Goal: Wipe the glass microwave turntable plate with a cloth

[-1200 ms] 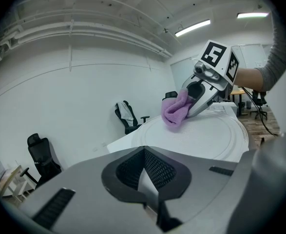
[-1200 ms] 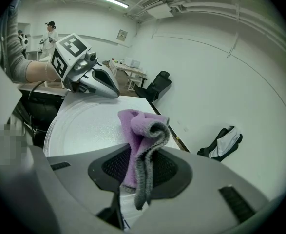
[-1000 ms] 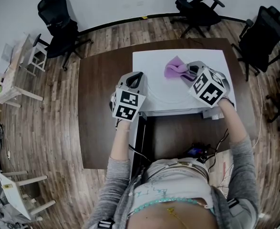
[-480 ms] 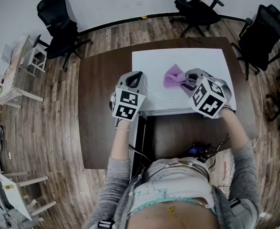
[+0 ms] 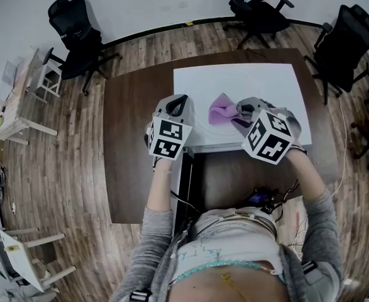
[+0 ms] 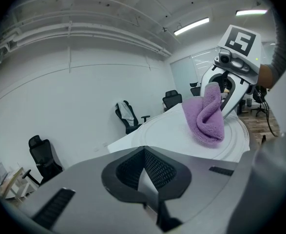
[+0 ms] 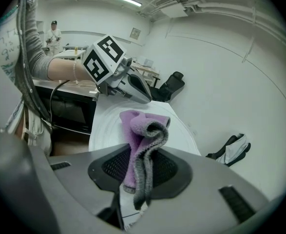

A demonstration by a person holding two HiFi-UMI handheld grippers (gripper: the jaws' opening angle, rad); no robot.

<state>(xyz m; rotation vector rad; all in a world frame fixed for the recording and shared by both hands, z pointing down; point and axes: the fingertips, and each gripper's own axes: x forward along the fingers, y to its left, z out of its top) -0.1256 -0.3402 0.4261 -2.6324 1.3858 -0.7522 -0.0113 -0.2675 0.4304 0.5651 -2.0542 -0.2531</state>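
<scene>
While the left gripper (image 5: 180,99) holds its jaws drawn together on a pale sliver, apparently the near rim of the glass turntable plate (image 6: 168,130), the right gripper (image 5: 239,112) is clamped on a purple cloth (image 5: 219,111). The cloth's free folds rest on the plate's surface. The plate lies on the left-centre part of a white sheet (image 5: 266,80) spread over a dark brown table (image 5: 137,124). Bare sheet remains open on the far side and to the right, and bare tabletop to the left of the left gripper. Three black office chairs (image 5: 77,33) (image 5: 258,6) (image 5: 342,46) stand well apart from the table on the wooden floor (image 5: 65,162).

Legible markings are limited to the black-and-white square patterns on each gripper's cube. A small wall sign (image 7: 135,32) is too small to read.

From the head view the plate's outline is faint against the sheet. The right gripper's cube covers the sheet's near right corner, and the left gripper's body hides part of its left edge.
</scene>
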